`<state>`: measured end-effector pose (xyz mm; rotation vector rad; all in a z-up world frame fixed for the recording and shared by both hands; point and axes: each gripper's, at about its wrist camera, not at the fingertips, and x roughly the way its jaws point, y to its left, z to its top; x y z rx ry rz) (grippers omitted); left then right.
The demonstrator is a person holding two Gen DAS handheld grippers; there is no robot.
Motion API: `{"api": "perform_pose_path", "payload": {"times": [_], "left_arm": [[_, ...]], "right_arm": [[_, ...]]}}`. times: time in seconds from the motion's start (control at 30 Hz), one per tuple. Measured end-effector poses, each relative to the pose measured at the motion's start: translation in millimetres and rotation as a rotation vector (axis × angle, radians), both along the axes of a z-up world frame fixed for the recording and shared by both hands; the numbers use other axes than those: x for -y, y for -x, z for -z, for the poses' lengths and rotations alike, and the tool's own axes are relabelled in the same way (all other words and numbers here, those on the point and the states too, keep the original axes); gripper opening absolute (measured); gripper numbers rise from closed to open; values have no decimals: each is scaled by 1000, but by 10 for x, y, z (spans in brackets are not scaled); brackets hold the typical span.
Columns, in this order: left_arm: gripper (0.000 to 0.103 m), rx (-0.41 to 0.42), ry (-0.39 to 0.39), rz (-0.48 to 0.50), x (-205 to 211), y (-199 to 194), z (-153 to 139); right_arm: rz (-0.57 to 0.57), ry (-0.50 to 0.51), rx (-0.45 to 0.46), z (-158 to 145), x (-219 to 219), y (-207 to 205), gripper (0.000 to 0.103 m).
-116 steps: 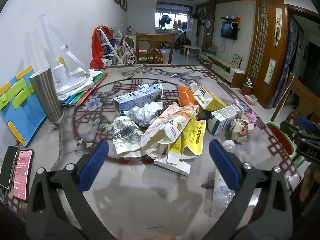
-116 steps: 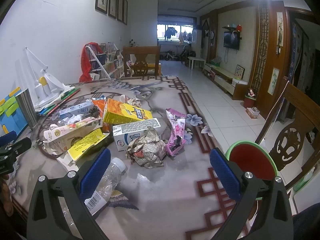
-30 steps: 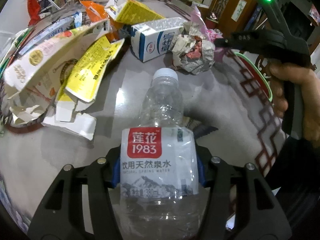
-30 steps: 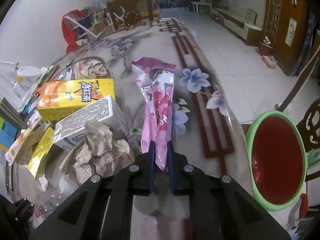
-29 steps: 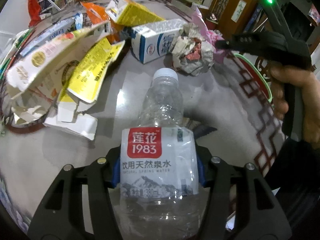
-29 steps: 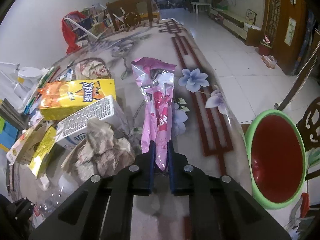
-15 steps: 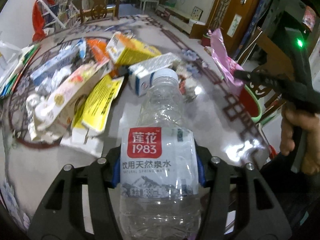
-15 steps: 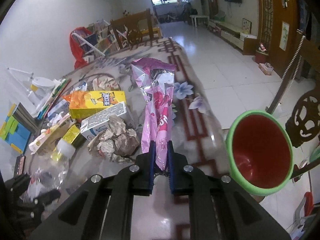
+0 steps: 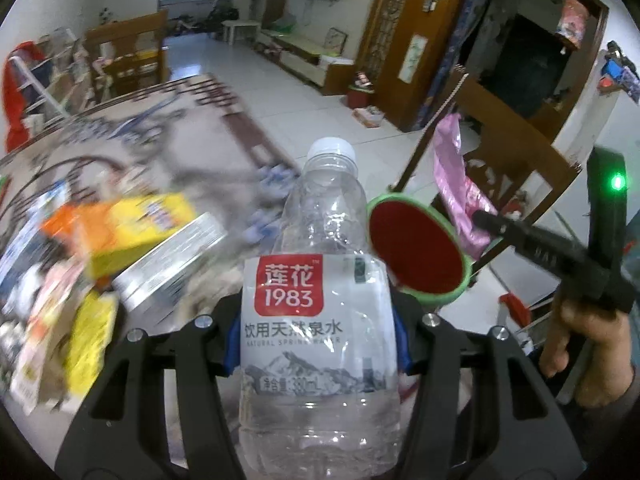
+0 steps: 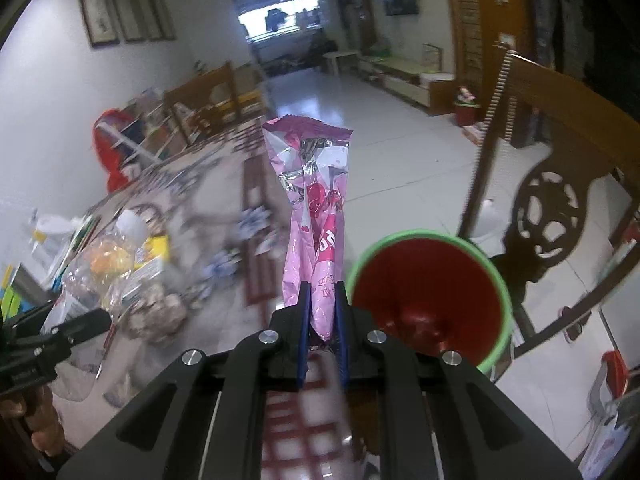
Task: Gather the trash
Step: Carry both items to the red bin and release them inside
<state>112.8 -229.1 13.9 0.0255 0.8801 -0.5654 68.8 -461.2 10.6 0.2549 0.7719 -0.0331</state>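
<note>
My left gripper (image 9: 318, 338) is shut on a clear plastic water bottle (image 9: 320, 320) with a red and white label, held off the table with its cap pointing at the bin. My right gripper (image 10: 322, 330) is shut on a pink foil snack wrapper (image 10: 314, 216), held upright just left of the bin's rim. The bin (image 10: 430, 294) is red inside with a green rim and stands on the floor past the table's right edge; it also shows in the left wrist view (image 9: 416, 252). The right gripper and wrapper (image 9: 460, 192) show there too, beyond the bin.
Blurred trash lies on the patterned table (image 9: 168, 152) to the left: an orange and yellow box (image 9: 120, 224), a white carton (image 9: 172, 256), yellow packaging (image 9: 88, 344). A carved wooden chair (image 10: 560, 184) stands right behind the bin. Tiled floor (image 10: 392, 132) lies beyond.
Both grippers have swung right, off the trash pile toward the bin. The bottle and the pink wrapper have been lifted off the table and now sit near the bin's rim.
</note>
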Motion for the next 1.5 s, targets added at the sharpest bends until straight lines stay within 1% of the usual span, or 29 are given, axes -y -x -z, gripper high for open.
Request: {"api": "perform_pose_path", "payload": {"times": [0.13,0.2,0.3,0.47,0.63,0.8,0.93,1.0,1.03,1.07,1.1,1.13,1.2,1.27,1.3,1.37,1.5], "left_arm": [[54,-39,71,71,468,-308,-20],[54,-59,89,105,696,-426,-19],[54,-96,113,155,1009,-579,53],[54,-161,144,198,1428,-725,229],[54,-216,159,213,1684,-831,337],[54,-266,163,217,1895,-927,447],[54,-267,161,235,2025,-985,445],[54,-259,166,242,2078,-1015,409],[55,-244,161,240,2101,-1020,378],[65,-234,150,234,2117,-1025,359],[81,-227,142,228,2127,-1026,335],[85,-221,145,225,2124,-1015,315],[94,-203,145,218,2106,-1007,274],[97,-195,150,207,2064,-1007,245],[97,-196,154,203,2035,-1013,233],[97,-186,161,188,1946,-1010,185],[97,-129,157,153,1698,-981,37]], "right_arm": [[57,-3,2,-10,368,-14,10],[81,0,0,0,544,-19,10],[112,-9,-9,50,792,-9,10],[166,-61,-34,234,1122,29,10],[192,-127,-57,382,1252,54,10],[201,-114,-63,409,1264,41,10],[213,-131,-57,402,1304,21,11],[214,-129,-55,398,1303,7,15],[213,-119,-58,392,1290,-5,23],[215,-117,-56,387,1286,-3,47],[221,-120,-47,378,1284,8,59],[229,-120,-34,357,1278,23,69],[230,-108,-29,338,1264,16,72],[233,-106,-28,335,1256,5,76],[234,-107,-28,336,1251,-1,77],[234,-97,-28,333,1224,-3,84],[230,-73,-24,315,1145,6,89]]}}
